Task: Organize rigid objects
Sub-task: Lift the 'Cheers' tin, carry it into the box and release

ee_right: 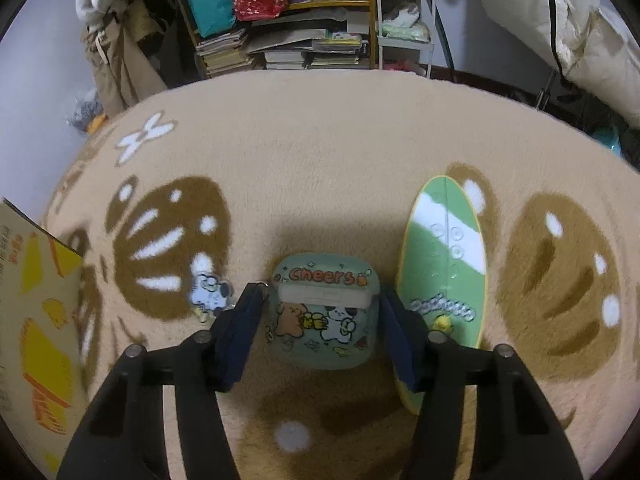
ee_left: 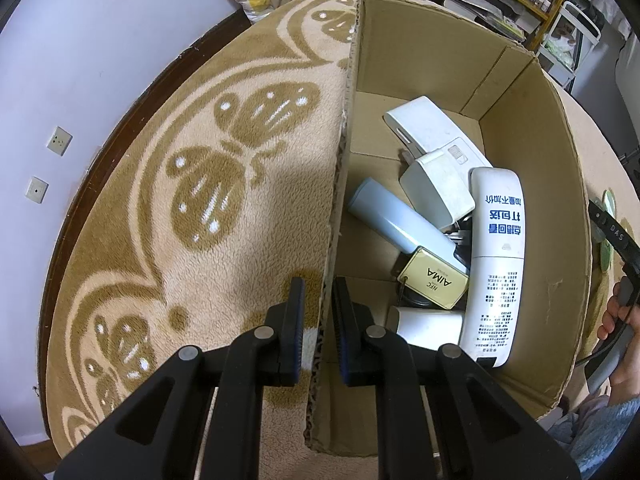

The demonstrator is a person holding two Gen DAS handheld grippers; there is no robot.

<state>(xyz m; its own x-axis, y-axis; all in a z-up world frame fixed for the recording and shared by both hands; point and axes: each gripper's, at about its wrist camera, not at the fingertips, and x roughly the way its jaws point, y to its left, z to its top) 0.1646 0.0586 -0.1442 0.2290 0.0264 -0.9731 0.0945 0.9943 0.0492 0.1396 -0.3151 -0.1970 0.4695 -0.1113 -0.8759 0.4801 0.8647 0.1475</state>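
Observation:
My left gripper (ee_left: 319, 300) straddles the left wall of an open cardboard box (ee_left: 344, 128), jaws close on either side of the cardboard. In the box lie a white remote (ee_left: 498, 264), a pale blue cylinder (ee_left: 396, 220), a white charger (ee_left: 438, 188), a white flat device (ee_left: 428, 124) and a yellow AIMA tag (ee_left: 434, 282). My right gripper (ee_right: 320, 312) has its jaws around a green "Cheers" earbud case (ee_right: 324, 312) on the rug, pads against its sides. A small dog charm (ee_right: 210, 290) hangs from the case to the left.
A green oval fingerboard (ee_right: 444, 264) lies just right of the case, touching the right finger. The box's printed outer wall (ee_right: 36, 320) stands at far left. A beige butterfly rug (ee_left: 200, 184) covers the floor. Shelves with books (ee_right: 280, 48) stand behind.

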